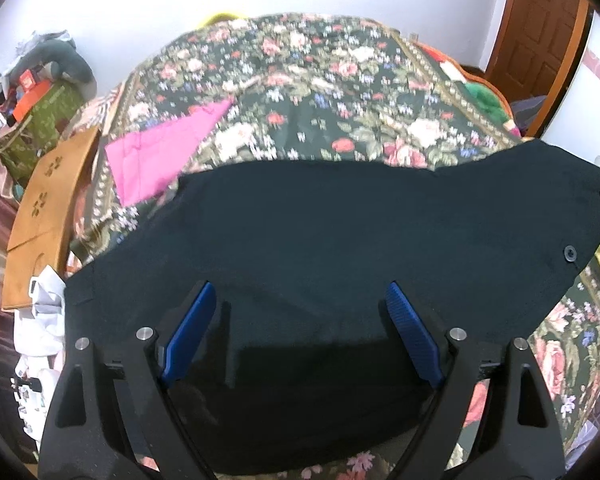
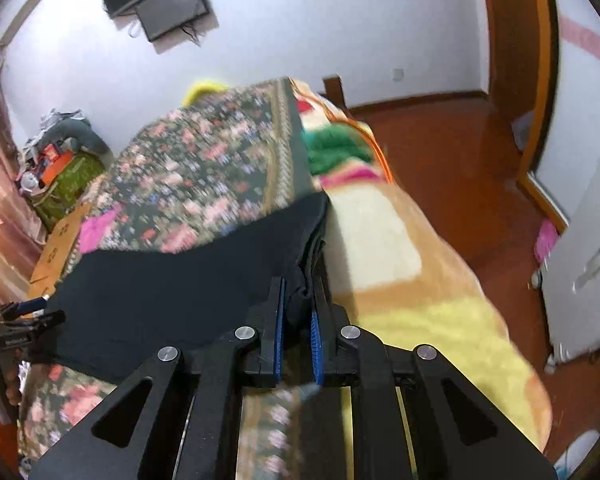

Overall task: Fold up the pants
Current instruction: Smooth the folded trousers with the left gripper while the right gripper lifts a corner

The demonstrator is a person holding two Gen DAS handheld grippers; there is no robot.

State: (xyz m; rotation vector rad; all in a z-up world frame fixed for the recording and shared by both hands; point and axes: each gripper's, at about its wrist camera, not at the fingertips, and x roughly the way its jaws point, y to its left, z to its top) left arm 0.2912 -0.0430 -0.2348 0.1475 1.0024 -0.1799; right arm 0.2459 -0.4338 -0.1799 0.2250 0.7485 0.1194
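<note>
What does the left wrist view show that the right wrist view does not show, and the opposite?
Only the left wrist view shows the left gripper with jaws wide open over the black pants, and a button near the pants' right edge. Only the right wrist view shows the right gripper shut on a bunched edge of the pants, a wall screen, the red-brown floor and a yellow blanket. Both show the floral bedspread, the pink cloth and a wooden board.

pants (image 1: 340,240): dark, soft, matt cloth
bed cover (image 1: 320,80): flowery cloth
tongs pads (image 1: 414,334): blue, ridged
floor (image 2: 440,152): shiny wood
</note>
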